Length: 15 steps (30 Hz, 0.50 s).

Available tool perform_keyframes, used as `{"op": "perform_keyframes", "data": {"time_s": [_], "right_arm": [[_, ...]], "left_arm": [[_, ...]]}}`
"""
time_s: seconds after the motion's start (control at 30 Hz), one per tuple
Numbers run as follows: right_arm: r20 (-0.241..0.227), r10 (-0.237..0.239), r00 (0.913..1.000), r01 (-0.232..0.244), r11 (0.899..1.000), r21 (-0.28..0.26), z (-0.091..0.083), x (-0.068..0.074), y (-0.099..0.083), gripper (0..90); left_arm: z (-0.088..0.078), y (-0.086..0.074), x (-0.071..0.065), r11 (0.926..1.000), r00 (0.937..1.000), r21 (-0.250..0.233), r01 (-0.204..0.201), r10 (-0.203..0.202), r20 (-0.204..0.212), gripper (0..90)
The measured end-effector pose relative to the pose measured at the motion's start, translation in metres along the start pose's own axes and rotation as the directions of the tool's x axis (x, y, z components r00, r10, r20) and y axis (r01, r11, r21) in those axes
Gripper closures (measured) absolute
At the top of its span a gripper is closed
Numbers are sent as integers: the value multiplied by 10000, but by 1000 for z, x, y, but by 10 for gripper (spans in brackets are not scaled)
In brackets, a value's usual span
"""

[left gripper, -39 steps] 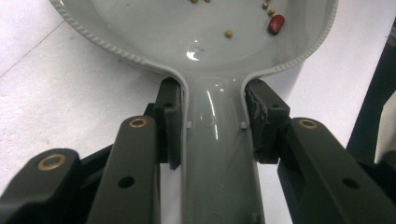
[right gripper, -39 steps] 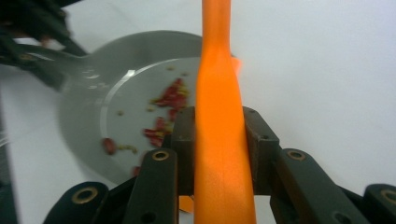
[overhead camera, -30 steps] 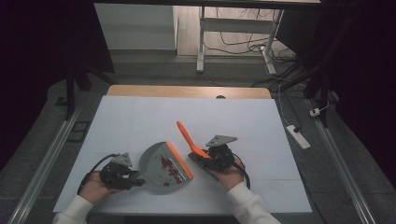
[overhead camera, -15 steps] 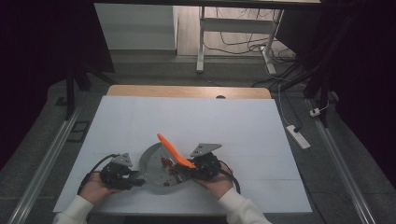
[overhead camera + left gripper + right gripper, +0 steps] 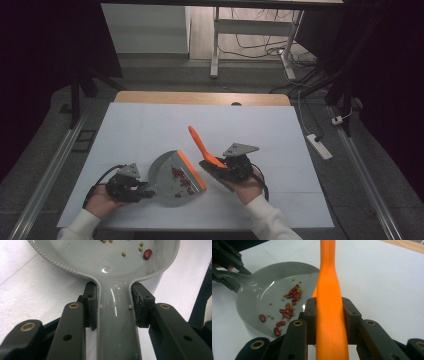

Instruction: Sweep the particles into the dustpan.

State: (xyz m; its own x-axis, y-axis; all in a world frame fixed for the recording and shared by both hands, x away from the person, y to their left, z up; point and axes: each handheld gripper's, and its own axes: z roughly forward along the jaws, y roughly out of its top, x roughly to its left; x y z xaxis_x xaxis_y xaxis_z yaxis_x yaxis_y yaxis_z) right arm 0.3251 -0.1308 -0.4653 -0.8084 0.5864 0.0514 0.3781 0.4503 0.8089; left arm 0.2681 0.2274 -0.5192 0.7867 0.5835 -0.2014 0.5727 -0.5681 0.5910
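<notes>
A grey dustpan point(image 5: 170, 176) with an orange front lip lies on the white table point(image 5: 150, 125). My left gripper point(image 5: 144, 189) is shut on its handle point(image 5: 116, 322). Red beans point(image 5: 289, 305) and small green ones lie scattered inside the dustpan point(image 5: 257, 292). My right gripper point(image 5: 221, 168) is shut on the orange handle of a small brush point(image 5: 200, 144). The brush's dark bristles rest on the table just right of the pan's lip. In the right gripper view the brush handle point(image 5: 329, 290) runs up between the jaws of my right gripper point(image 5: 329, 315).
The table's wooden far edge point(image 5: 200, 98) shows beyond the white cover. A power strip point(image 5: 318, 146) lies on the floor to the right. A white desk frame point(image 5: 216, 45) with cables stands behind the table.
My right gripper swept the brush left over the dustpan's lip, then drew back right to just beside the pan. The left gripper and dustpan have barely moved.
</notes>
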Motion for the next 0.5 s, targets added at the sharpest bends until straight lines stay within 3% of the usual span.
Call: {"op": "perform_keyframes", "data": {"time_s": [0.5], "right_arm": [[210, 39, 9998, -37, 9999, -104, -16, -17, 0, 696]], "left_arm": [[-9, -1, 2, 9963, 9982, -730, 453, -480, -360, 619]]}}
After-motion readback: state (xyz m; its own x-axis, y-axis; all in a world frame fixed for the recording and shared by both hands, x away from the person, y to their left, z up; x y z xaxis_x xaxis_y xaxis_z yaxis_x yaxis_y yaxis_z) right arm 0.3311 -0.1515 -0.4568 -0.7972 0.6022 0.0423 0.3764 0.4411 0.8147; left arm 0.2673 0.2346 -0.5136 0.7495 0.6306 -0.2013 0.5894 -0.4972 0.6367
